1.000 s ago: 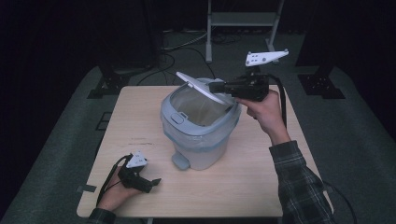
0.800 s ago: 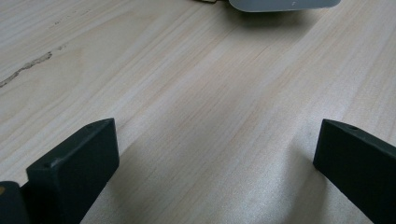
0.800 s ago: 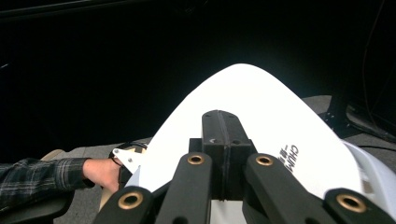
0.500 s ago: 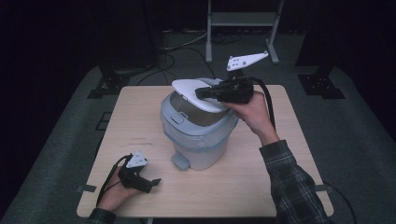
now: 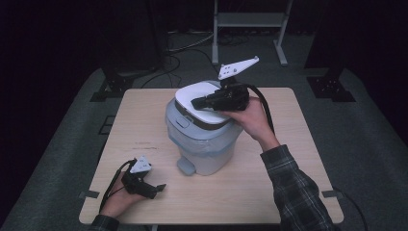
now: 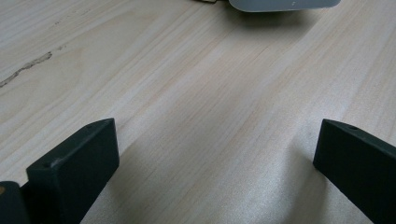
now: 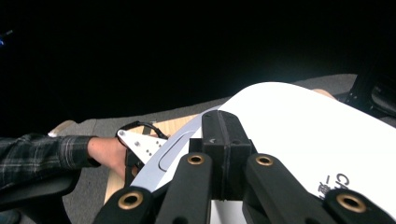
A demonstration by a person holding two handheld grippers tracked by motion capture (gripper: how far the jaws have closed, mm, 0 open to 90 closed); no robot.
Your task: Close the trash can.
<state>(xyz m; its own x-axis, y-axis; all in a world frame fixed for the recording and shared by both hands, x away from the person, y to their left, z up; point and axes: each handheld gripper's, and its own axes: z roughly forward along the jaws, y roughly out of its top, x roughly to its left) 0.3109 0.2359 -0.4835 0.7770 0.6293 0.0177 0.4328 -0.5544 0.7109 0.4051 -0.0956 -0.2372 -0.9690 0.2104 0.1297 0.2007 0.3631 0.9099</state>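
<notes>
The right forearm, in a plaid sleeve [image 5: 293, 192], reaches up from the near right edge of the worktop [image 5: 269, 192] toward its middle, the wrist bent so that the right hand-held gripper [image 5: 199, 102] lies nearly level and points toward the left edge. Its jaws are pressed together, and they lie on the white lid [image 5: 199, 96] of the bin [image 5: 202, 144]; in the right gripper view the closed jaws rest against the lid's top surface near its rim (whether anything of the lid is pinched between them cannot be told). The lid sits low over the bin's mouth, slightly tilted. The grey three-cornered plate [image 5: 238, 67] stands up above the right hand-held gripper, toward the far edge.

The bin stands at about the middle of the worktop, a little toward the far edge, with a clear bag liner [image 5: 192, 139] showing under its rim and a foot pedal [image 5: 185, 167] at its base on the near side.

The left hand [image 5: 118, 199] rests on the worktop at the near left corner, well apart from the bin. The left hand-held gripper [image 5: 161, 186] lies low and points toward the right edge, with its jaws spread wide and only bare wood between them. Nothing stands between it and the bin.
</notes>
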